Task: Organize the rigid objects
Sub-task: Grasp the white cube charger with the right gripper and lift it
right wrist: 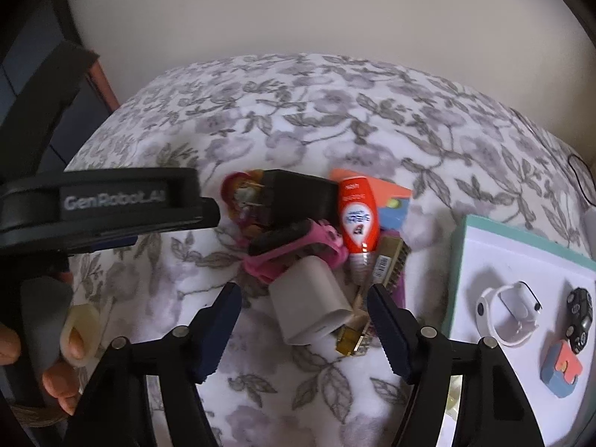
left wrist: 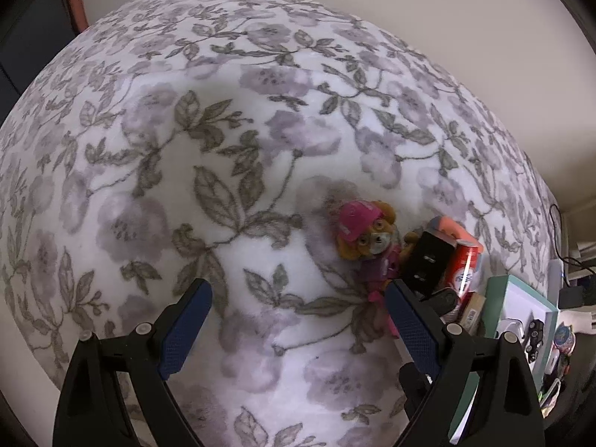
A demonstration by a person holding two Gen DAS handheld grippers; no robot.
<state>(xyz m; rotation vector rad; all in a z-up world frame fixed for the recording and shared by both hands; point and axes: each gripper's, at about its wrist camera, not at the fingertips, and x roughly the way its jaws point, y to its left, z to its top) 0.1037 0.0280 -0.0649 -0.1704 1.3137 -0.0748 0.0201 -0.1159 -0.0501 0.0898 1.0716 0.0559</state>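
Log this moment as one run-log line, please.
left gripper: open, empty, above blanket | right gripper: open around white charger, not gripping | box: holds three items

1. A heap of small things lies on the bedspread [right wrist: 305,119], near its right side.
2. In the heap, the plug adapter [right wrist: 313,307] lies nearest the right wrist camera — between the right gripper [right wrist: 303,292]'s spread fingers, untouched.
3. Behind it lies the watch strap [right wrist: 294,247]; behind that, the dark charger block [right wrist: 294,195].
4. The toy dog [left wrist: 367,236] lies left of the block, touching it.
5. The squeeze tube [right wrist: 359,219] lies right of the block, on a flat card [right wrist: 395,201].
6. The open box [right wrist: 462,260] sits right of the heap — a ring-shaped holder [right wrist: 508,314], toy car [right wrist: 579,318] and puzzle block [right wrist: 562,368] lie in it.
7. The left gripper [left wrist: 298,294] hangs over bare bedspread, left of the heap.
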